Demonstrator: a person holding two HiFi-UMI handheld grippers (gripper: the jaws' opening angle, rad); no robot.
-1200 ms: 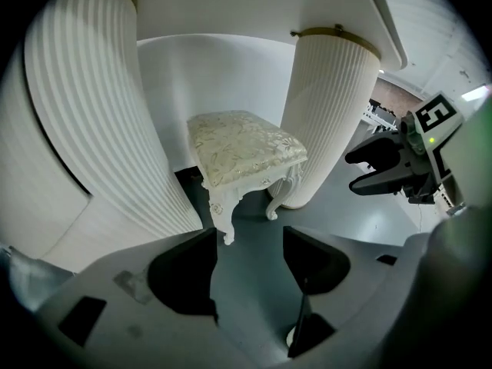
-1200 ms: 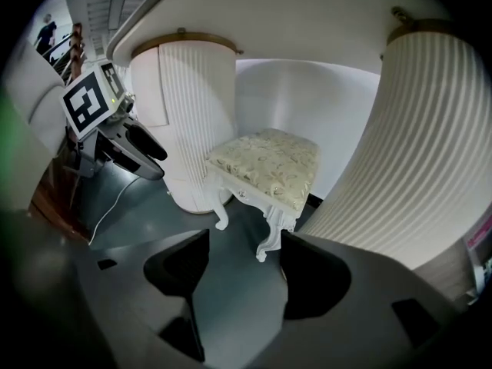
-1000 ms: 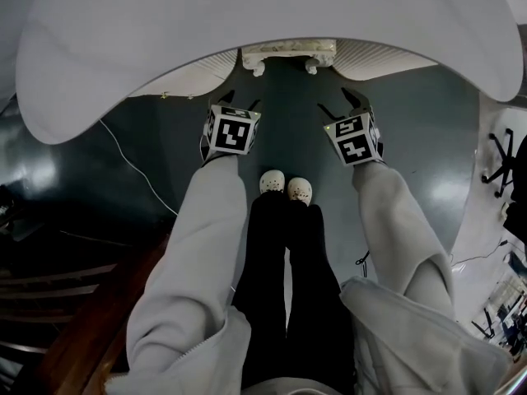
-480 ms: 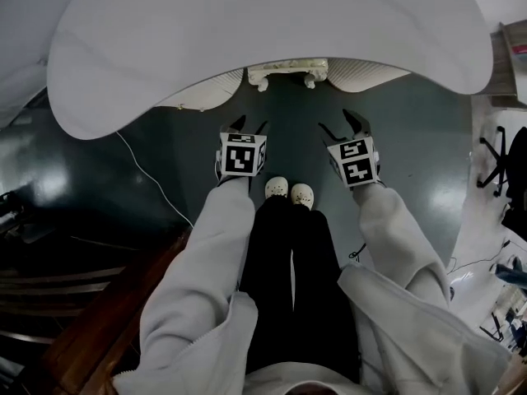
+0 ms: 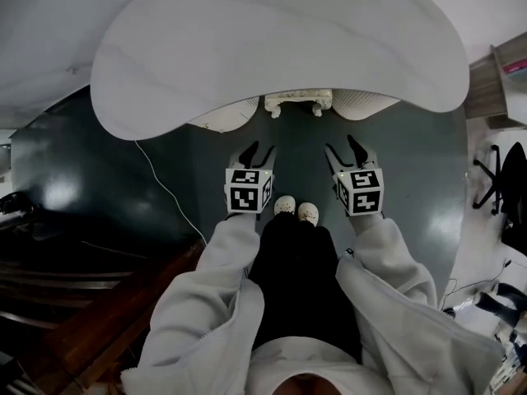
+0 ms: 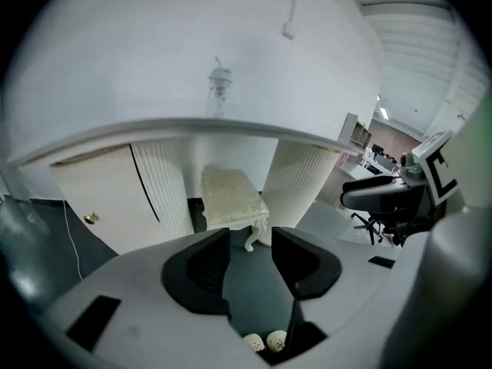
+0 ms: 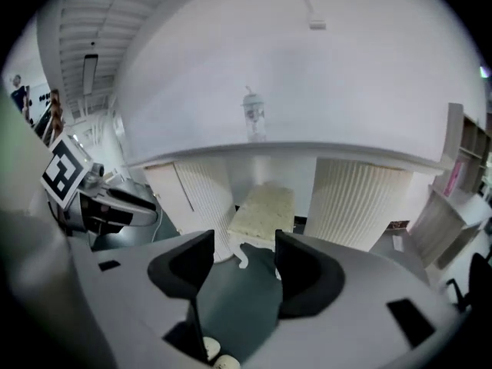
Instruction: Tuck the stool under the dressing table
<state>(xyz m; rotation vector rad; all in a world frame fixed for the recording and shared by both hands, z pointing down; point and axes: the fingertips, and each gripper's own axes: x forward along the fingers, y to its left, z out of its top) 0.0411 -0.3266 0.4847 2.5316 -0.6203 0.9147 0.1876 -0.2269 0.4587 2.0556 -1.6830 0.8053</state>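
Backed away from the dressing table [image 5: 272, 48], leaving the stool [image 5: 298, 101] tucked beneath it between the fluted pedestals [image 5: 366, 102], with left gripper [image 5: 259, 151] and right gripper [image 5: 342, 146] raised, jaws just narrowed yet apart on nothing: task seemingly done.

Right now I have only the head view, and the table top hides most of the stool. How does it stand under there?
Observer: In the right gripper view the stool stands between the left pedestal and the right pedestal, with its seat below the dressing table top.
Operator: Does it touch a pedestal?
Observer: It seems not. Each gripper view shows a dark gap beside the seat, on that gripper's own side.
Operator: Is anything on the top?
Observer: One small bottle, upright, toward the back.
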